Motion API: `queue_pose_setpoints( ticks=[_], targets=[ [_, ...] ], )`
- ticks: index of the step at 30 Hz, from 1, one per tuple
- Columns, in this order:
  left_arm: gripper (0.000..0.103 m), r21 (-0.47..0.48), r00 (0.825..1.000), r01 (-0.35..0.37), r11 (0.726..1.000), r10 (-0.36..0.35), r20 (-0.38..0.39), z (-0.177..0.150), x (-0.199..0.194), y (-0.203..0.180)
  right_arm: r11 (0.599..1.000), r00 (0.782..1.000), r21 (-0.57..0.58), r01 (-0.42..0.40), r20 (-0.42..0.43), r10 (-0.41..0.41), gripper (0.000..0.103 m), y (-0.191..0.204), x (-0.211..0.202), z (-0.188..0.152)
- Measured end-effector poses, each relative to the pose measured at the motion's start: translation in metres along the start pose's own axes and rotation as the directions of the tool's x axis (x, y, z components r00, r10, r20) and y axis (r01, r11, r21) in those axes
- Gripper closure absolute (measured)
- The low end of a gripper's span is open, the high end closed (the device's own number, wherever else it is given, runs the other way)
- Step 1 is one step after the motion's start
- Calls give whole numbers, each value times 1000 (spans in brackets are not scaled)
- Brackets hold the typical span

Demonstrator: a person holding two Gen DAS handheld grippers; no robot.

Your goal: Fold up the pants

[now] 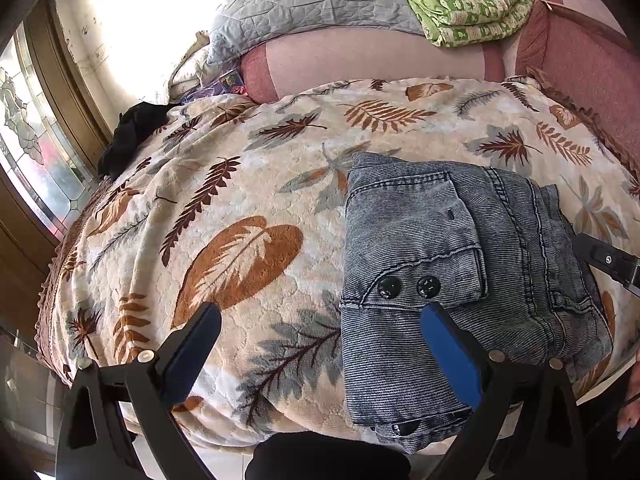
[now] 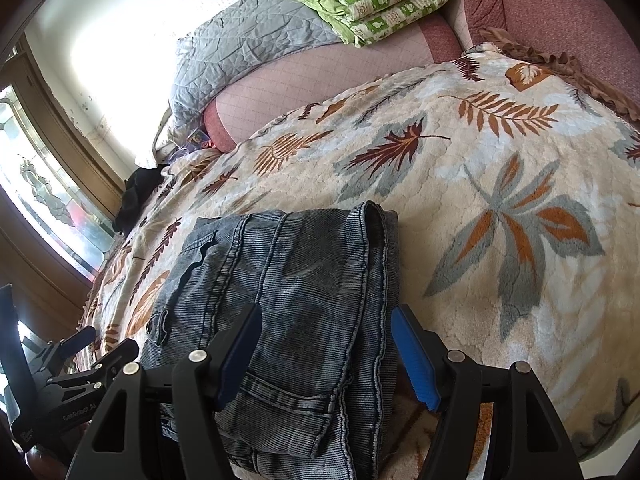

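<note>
Currently on my list, item by item.

Pants [image 1: 460, 280]: grey-blue washed denim, folded into a compact stack, lying on the bed near its front edge. A flap with two black buttons [image 1: 408, 287] faces up in my left view; a third dark button shows at the lower hem. In my right view the stack shows a long seam and a thick folded edge on its right side.

Blanket [image 1: 240, 200]: cream fleece printed with brown, rust and grey leaves, spread over the bed under the pants.

Left tongs [image 1: 320, 344]: jaws wide apart, nothing between the pads. The right-hand blue pad [image 1: 452, 360] overlaps the stack's near-left corner in the picture; I cannot tell whether it touches. The other finger hangs over bare blanket.

Right tongs [image 2: 326, 354]: jaws apart, straddling the right part of the stack. The left pad stands over the denim, the right pad [image 2: 416, 364] just beside the folded edge. Neither pad visibly presses the cloth, so I count nothing as gripped.

Grey quilt [image 1: 304, 4]: bunched at the far end of the bed.

Green patterned quilt [image 1: 472, 8]: folded, beside the grey one, with a dark grey cloth on top.

Black cloth [image 1: 132, 136]: crumpled at the bed's far-left edge, near the window [image 1: 36, 152].
</note>
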State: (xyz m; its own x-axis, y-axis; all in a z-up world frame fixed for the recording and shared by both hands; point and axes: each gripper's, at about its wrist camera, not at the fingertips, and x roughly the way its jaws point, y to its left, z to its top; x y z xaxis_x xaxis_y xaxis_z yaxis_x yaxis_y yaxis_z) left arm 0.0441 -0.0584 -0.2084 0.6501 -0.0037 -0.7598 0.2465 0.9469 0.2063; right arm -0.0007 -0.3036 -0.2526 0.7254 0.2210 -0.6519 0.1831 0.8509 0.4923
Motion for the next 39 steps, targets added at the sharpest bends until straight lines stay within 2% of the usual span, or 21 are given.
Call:
queue_pose_setpoints(
  ticks=[20, 24, 28, 32, 34, 39],
  targets=[
    [3, 2, 1000, 3, 1000, -3, -4, 5, 5, 4, 1000, 1000, -7, 0, -9, 0, 32, 3, 4, -1],
    [3, -14, 999, -20, 1000, 21, 25, 17, 1, 27, 1000, 1000, 3, -13, -14, 13, 32, 0, 4, 2],
    [3, -87, 997, -46, 995, 51, 53, 27, -4, 58, 997, 1000, 71, -19, -10, 20, 32, -16, 2, 6],
    [3, -111, 998, -59, 992, 63, 31, 25, 2, 74, 993, 1000, 114, -25, -11, 27, 32, -23, 3, 8],
    [3, -135, 999, -42, 990, 43, 4, 21, 8, 81, 995, 1000, 102, -23, -12, 24, 32, -22, 3, 8],
    [3, -140, 991, 90, 986, -103, -89, 14, 30, 78, 995, 999, 92, -26, -16, 28, 30, -21, 2, 8]
  ],
)
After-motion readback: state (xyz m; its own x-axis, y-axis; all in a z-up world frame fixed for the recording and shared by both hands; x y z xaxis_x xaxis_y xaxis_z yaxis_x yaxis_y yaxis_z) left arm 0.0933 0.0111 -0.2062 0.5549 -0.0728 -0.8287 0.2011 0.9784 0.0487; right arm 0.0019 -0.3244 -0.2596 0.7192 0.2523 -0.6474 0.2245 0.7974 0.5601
